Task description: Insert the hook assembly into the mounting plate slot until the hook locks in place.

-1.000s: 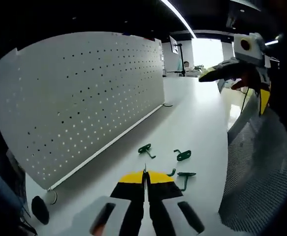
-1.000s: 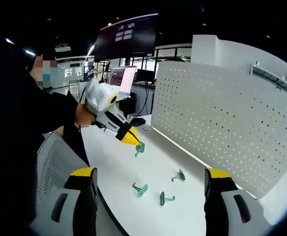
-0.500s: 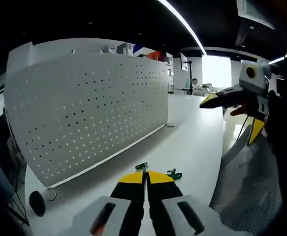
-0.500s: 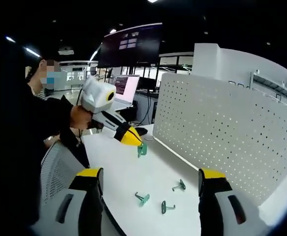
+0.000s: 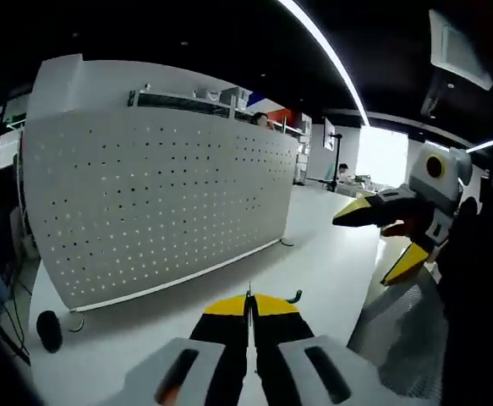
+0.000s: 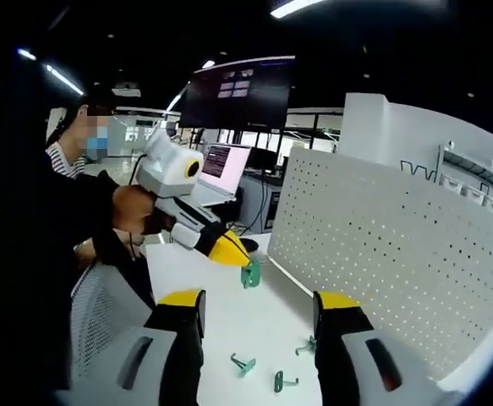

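The left gripper point(image 6: 229, 249), pressed on a small green hook point(image 6: 250, 273) raised above the worktop point(image 6: 216, 326) near the pegboard point(image 6: 381, 254), carries something probably light, stiff, best pinched at its base; the right gripper point(image 6: 259, 309) is spread.

Four green hooks: one point(image 6: 250, 273) pinched at the left gripper point(image 6: 244, 258), three loose on the white table point(image 6: 221, 313), namely point(image 6: 243, 364), point(image 6: 282, 382) and point(image 6: 308, 345). One white pegboard point(image 6: 398, 254). Two grippers, counting the right gripper point(image 6: 259, 315). One laptop point(image 6: 227, 161), one overhead screen point(image 6: 238, 91).
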### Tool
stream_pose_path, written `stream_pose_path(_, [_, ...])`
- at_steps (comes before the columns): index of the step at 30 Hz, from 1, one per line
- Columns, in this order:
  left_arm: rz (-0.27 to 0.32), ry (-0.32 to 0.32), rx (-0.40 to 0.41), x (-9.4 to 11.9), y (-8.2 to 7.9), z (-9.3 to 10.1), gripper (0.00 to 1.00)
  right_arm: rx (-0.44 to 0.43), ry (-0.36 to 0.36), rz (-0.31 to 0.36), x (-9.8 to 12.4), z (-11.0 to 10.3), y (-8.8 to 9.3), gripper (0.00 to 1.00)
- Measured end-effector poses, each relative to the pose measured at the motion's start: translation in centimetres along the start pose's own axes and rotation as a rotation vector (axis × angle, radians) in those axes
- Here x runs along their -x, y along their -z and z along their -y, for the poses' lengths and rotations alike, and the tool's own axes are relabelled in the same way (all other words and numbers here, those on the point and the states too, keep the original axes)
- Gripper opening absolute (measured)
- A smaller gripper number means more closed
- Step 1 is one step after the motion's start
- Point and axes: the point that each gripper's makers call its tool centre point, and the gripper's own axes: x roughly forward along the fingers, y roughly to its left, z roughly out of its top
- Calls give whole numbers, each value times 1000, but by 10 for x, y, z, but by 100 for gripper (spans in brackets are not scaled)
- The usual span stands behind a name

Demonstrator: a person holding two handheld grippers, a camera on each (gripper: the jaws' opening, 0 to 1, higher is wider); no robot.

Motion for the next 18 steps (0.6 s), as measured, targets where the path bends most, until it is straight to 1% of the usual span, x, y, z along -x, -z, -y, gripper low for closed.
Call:
stream_pose_path(8, [9,-10,20,7,-10,7,1,-3,-18,12,-7,-5,-4,41])
stream_pose_path(14, [19,-24,25,12,-22,11,1,1,-20,21,-13,-11,-6,36])
stream_pose_path(17, [12,-30,26,11,-26,14,1,70,6,23,-16,-12,-7,31])
stream_pose_path(18, [10,-31,25,11,-27,15,1,78,10,25,-17,-13,-7,30])
